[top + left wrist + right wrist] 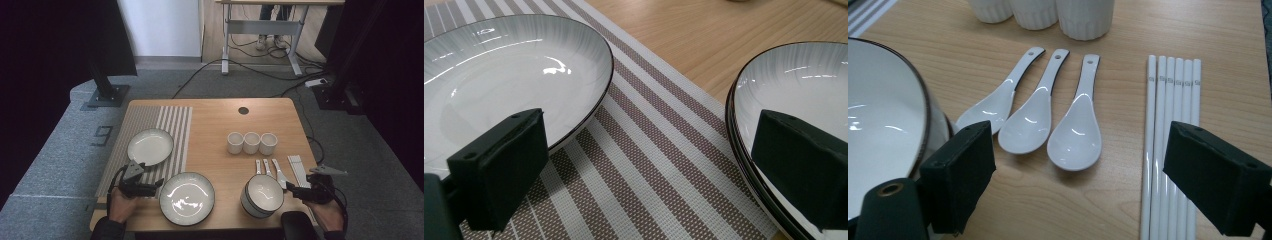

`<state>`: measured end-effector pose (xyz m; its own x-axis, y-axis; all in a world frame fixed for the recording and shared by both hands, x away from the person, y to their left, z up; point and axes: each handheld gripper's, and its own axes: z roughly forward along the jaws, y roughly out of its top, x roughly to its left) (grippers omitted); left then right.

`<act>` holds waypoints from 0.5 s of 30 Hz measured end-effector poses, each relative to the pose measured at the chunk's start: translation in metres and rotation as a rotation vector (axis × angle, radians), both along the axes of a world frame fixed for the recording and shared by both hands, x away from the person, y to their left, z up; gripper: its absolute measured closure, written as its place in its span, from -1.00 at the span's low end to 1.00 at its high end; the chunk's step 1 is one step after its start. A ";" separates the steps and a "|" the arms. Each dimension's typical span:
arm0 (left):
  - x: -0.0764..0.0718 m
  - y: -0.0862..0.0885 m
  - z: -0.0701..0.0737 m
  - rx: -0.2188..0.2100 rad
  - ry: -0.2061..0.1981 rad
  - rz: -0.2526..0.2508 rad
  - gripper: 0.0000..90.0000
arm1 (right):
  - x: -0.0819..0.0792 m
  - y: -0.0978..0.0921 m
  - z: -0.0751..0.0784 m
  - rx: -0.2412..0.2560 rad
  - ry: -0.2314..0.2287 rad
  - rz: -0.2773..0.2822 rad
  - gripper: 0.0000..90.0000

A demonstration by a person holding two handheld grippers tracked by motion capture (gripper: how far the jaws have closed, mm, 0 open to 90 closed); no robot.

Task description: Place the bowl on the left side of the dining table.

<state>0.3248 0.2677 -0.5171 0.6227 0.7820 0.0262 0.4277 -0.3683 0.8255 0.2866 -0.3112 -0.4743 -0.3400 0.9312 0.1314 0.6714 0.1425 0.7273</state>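
High view: nearest the person, the left gripper [159,183] lies low over the striped woven placemat [175,130], its jaws spread wide and holding nothing, the tips pointing at the rim of the stack of white dark-rimmed plates [187,198] just ahead of it. The single white dark-rimmed plate [150,147] sits just beyond that gripper on the mat. In the left gripper view one jaw stands before the single plate [499,75] and the other over the stack's edge [794,85], with bare mat [649,165] between them, so I judge the stack is lined up as the next thing to take and that a place is being laid on the mat. The right gripper [291,189], likewise open and empty, hovers beside the stack of white dark-rimmed bowls [261,195], which touches nothing it holds. In the right gripper view the bowl rim [893,125] lies behind its left jaw, the three white ceramic spoons [1038,120] fan out just ahead between the jaws, and the row of white chopsticks [1170,135] runs past its right jaw. Farther off stand three white ribbed cups [251,143] in a row. The grouping by kind looks like ready stock for setting places.
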 end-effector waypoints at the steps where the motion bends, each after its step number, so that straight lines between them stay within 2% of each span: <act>1: 0.000 0.000 0.000 0.000 0.000 -0.001 -0.97 | -0.001 -0.001 0.003 0.003 0.000 0.004 -0.71; 7: 0.000 0.000 0.000 0.002 -0.001 -0.003 -0.96 | -0.006 -0.001 0.023 0.027 -0.002 0.020 -0.71; 15: 0.000 -0.002 0.000 0.011 -0.002 -0.011 -0.96 | -0.008 0.014 0.042 0.039 0.013 0.075 -0.63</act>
<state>0.3247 0.2653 -0.5175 0.6315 0.7746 0.0361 0.4220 -0.3824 0.8220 0.2786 -0.2975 -0.4325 -0.4070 0.8971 0.1718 0.6690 0.1646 0.7248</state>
